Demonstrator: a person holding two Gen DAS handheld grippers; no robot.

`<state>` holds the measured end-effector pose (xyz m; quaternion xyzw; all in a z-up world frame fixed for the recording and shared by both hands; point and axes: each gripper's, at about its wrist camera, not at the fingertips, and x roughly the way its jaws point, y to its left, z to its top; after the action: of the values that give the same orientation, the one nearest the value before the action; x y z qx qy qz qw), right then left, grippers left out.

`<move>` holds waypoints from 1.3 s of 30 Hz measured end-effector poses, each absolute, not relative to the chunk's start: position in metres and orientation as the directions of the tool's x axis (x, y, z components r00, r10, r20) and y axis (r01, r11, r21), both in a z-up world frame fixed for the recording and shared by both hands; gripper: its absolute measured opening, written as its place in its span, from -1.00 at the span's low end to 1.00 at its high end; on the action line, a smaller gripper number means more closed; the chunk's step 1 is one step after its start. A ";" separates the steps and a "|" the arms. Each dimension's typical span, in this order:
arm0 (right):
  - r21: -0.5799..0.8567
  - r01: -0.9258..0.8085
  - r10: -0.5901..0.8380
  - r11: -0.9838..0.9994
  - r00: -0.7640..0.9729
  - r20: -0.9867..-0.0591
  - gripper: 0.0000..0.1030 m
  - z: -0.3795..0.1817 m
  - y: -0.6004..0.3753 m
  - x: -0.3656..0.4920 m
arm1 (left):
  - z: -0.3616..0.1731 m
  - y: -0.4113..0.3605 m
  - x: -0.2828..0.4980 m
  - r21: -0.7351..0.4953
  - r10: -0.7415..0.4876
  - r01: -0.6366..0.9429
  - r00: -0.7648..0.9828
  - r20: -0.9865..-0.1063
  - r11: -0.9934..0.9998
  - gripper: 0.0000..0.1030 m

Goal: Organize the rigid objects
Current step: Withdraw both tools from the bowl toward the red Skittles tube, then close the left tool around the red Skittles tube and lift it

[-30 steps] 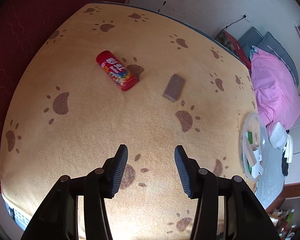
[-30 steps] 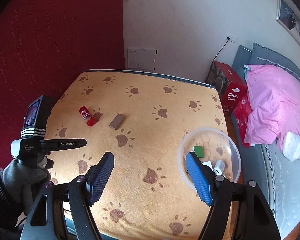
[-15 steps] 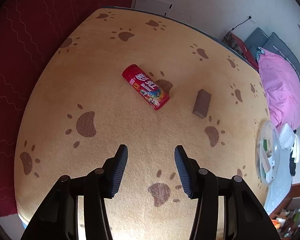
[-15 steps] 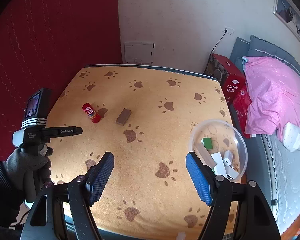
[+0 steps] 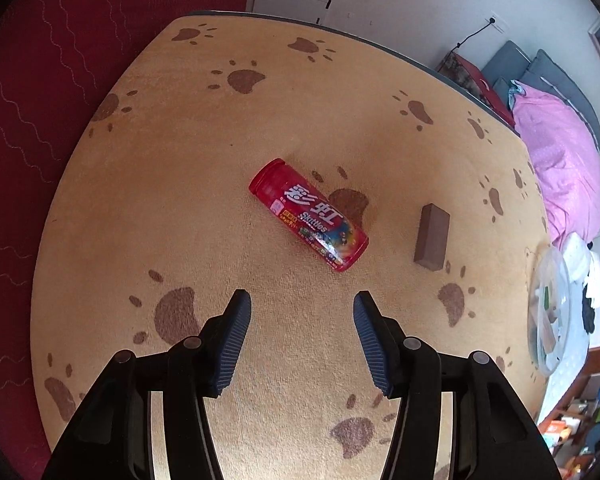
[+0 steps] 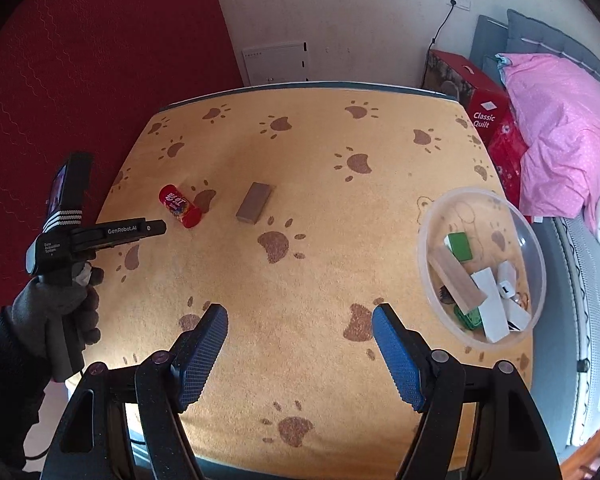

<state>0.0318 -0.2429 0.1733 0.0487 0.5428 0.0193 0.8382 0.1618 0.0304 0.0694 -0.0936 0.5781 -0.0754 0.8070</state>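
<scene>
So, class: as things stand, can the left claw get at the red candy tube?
Probably yes. The left claw is open, the red candy tube lies flat just ahead, and only bare cloth lies between them.

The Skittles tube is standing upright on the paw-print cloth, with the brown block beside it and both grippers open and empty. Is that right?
Not quite. The Skittles tube lies on its side on the paw-print cloth, as the left wrist view shows plainly. The rest holds: the brown block sits beside it, apart, and the left gripper and right gripper are both open and empty.
</scene>
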 end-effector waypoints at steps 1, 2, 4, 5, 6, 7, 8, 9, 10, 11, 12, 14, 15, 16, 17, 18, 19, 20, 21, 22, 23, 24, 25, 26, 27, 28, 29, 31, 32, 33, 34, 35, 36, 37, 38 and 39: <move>0.108 0.019 0.091 0.994 0.405 -0.910 0.52 0.171 -0.243 0.034 | 0.069 0.029 0.165 -0.236 -0.232 0.026 0.320 -0.919 0.971 0.08; 0.112 0.020 0.095 0.994 0.398 -0.912 0.52 0.167 -0.244 0.036 | 0.068 0.027 0.168 -0.232 -0.233 0.041 0.318 -0.919 0.972 0.10; 0.120 0.026 0.101 0.992 0.380 -0.919 0.52 0.161 -0.244 0.041 | 0.066 0.023 0.173 -0.236 -0.247 0.073 0.307 -0.919 0.969 0.13; 0.126 0.026 0.107 0.992 0.371 -0.922 0.52 0.157 -0.245 0.043 | 0.064 0.021 0.176 -0.239 -0.255 0.090 0.301 -0.919 0.967 0.15; 0.130 0.030 0.110 0.991 0.362 -0.926 0.52 0.153 -0.245 0.045 | 0.064 0.018 0.179 -0.241 -0.262 0.106 0.296 -0.919 0.965 0.16; 0.134 0.034 0.114 0.990 0.351 -0.929 0.52 0.150 -0.245 0.047 | 0.063 0.016 0.181 -0.242 -0.268 0.121 0.291 -0.919 0.963 0.17; 0.139 0.038 0.118 0.990 0.341 -0.933 0.52 0.146 -0.246 0.049 | 0.061 0.014 0.184 -0.240 -0.269 0.132 0.286 -0.920 0.962 0.18; 0.141 0.041 0.120 0.989 0.332 -0.936 0.52 0.143 -0.246 0.050 | 0.060 0.013 0.187 -0.240 -0.270 0.135 0.282 -0.921 0.961 0.18; 0.143 0.045 0.121 0.989 0.326 -0.938 0.52 0.140 -0.246 0.051 | 0.060 0.012 0.189 -0.243 -0.272 0.133 0.278 -0.921 0.961 0.18; 0.145 0.047 0.123 0.988 0.320 -0.939 0.52 0.137 -0.246 0.053 | 0.059 0.013 0.192 -0.251 -0.277 0.125 0.274 -0.921 0.960 0.18; 0.146 0.049 0.124 0.988 0.315 -0.941 0.52 0.135 -0.246 0.054 | 0.058 0.012 0.195 -0.262 -0.284 0.116 0.271 -0.920 0.958 0.18; 0.147 0.053 0.124 0.988 0.305 -0.944 0.52 0.130 -0.246 0.057 | 0.056 0.013 0.200 -0.290 -0.303 0.089 0.266 -0.915 0.953 0.18; 0.149 0.055 0.126 0.987 0.300 -0.945 0.52 0.128 -0.247 0.058 | 0.055 0.014 0.203 -0.303 -0.310 0.070 0.265 -0.913 0.950 0.18; 0.150 0.055 0.127 0.987 0.296 -0.947 0.52 0.126 -0.246 0.060 | 0.053 0.014 0.206 -0.314 -0.317 0.054 0.263 -0.911 0.948 0.18; 0.150 0.055 0.127 0.987 0.293 -0.947 0.52 0.125 -0.246 0.061 | 0.051 0.015 0.209 -0.327 -0.325 0.036 0.260 -0.909 0.944 0.18; 0.150 0.054 0.128 0.987 0.291 -0.948 0.52 0.123 -0.246 0.062 | 0.050 0.015 0.211 -0.336 -0.330 0.020 0.257 -0.908 0.942 0.18; 0.151 0.053 0.130 0.987 0.288 -0.949 0.52 0.121 -0.246 0.063 | 0.048 0.015 0.214 -0.342 -0.331 0.001 0.257 -0.908 0.940 0.18; 0.152 0.053 0.131 0.987 0.283 -0.950 0.52 0.120 -0.246 0.064 | 0.046 0.016 0.217 -0.346 -0.329 -0.021 0.257 -0.908 0.938 0.18; 0.153 0.053 0.132 0.987 0.279 -0.951 0.52 0.118 -0.245 0.065 | 0.045 0.017 0.219 -0.349 -0.328 -0.041 0.258 -0.909 0.936 0.18; 0.153 0.054 0.132 0.987 0.275 -0.952 0.52 0.116 -0.245 0.066 | 0.043 0.018 0.222 -0.351 -0.324 -0.061 0.261 -0.909 0.935 0.18; 0.154 0.055 0.133 0.987 0.269 -0.954 0.52 0.114 -0.245 0.066 | 0.042 0.018 0.224 -0.346 -0.316 -0.076 0.264 -0.911 0.935 0.18; 0.155 0.055 0.135 0.986 0.264 -0.955 0.52 0.112 -0.245 0.067 | 0.041 0.019 0.226 -0.337 -0.304 -0.091 0.266 -0.915 0.937 0.18; 0.156 0.055 0.136 0.986 0.259 -0.956 0.52 0.111 -0.245 0.068 | 0.040 0.021 0.228 -0.332 -0.294 -0.107 0.267 -0.918 0.937 0.18; 0.156 0.053 0.137 0.986 0.255 -0.957 0.52 0.109 -0.244 0.069 | 0.037 0.022 0.230 -0.333 -0.293 -0.121 0.264 -0.919 0.935 0.18; 0.156 0.050 0.138 0.987 0.252 -0.958 0.52 0.108 -0.243 0.070 | 0.035 0.023 0.231 -0.335 -0.294 -0.131 0.259 -0.920 0.933 0.17; 0.154 0.047 0.138 0.987 0.250 -0.958 0.52 0.107 -0.242 0.071 | 0.033 0.024 0.233 -0.337 -0.295 -0.138 0.257 -0.920 0.931 0.16; 0.152 0.043 0.137 0.987 0.247 -0.959 0.52 0.105 -0.241 0.072 | 0.032 0.024 0.233 -0.334 -0.291 -0.141 0.257 -0.921 0.932 0.09; 0.152 0.032 0.140 0.988 0.243 -0.960 0.52 0.104 -0.239 0.074 | 0.029 0.024 0.234 -0.331 -0.289 -0.142 0.253 -0.923 0.933 0.00; 0.152 0.027 0.141 0.988 0.241 -0.960 0.52 0.102 -0.238 0.075 | 0.028 0.025 0.233 -0.342 -0.299 -0.144 0.253 -0.920 0.929 -0.03; 0.150 0.022 0.140 0.988 0.240 -0.961 0.52 0.102 -0.236 0.076 | 0.027 0.026 0.233 -0.346 -0.304 -0.143 0.254 -0.918 0.927 -0.05; 0.150 0.016 0.142 0.989 0.238 -0.961 0.51 0.100 -0.235 0.077 | 0.027 0.026 0.232 -0.346 -0.304 -0.138 0.257 -0.917 0.928 -0.08; 0.151 0.011 0.144 0.988 0.238 -0.961 0.51 0.099 -0.233 0.079 | 0.027 0.025 0.231 -0.347 -0.305 -0.131 0.259 -0.916 0.929 -0.14; 0.153 0.006 0.147 0.988 0.236 -0.960 0.51 0.098 -0.232 0.081 | 0.028 0.026 0.230 -0.349 -0.309 -0.125 0.260 -0.915 0.929 -0.17; 0.155 0.002 0.150 0.988 0.234 -0.961 0.49 0.096 -0.231 0.083 | 0.028 0.026 0.228 -0.351 -0.312 -0.118 0.261 -0.913 0.929 -0.21; 0.159 -0.004 0.155 0.987 0.233 -0.960 0.48 0.095 -0.228 0.085 | 0.029 0.026 0.227 -0.352 -0.314 -0.111 0.262 -0.912 0.929 -0.23; 0.163 -0.011 0.161 0.987 0.234 -0.959 0.48 0.095 -0.226 0.088 | 0.029 0.027 0.225 -0.350 -0.314 -0.102 0.263 -0.912 0.931 -0.24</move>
<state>0.0882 -0.2261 0.0946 0.0611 0.6163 0.0549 0.7832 0.2248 0.0269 0.0291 -0.1726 0.6030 -0.0683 0.7759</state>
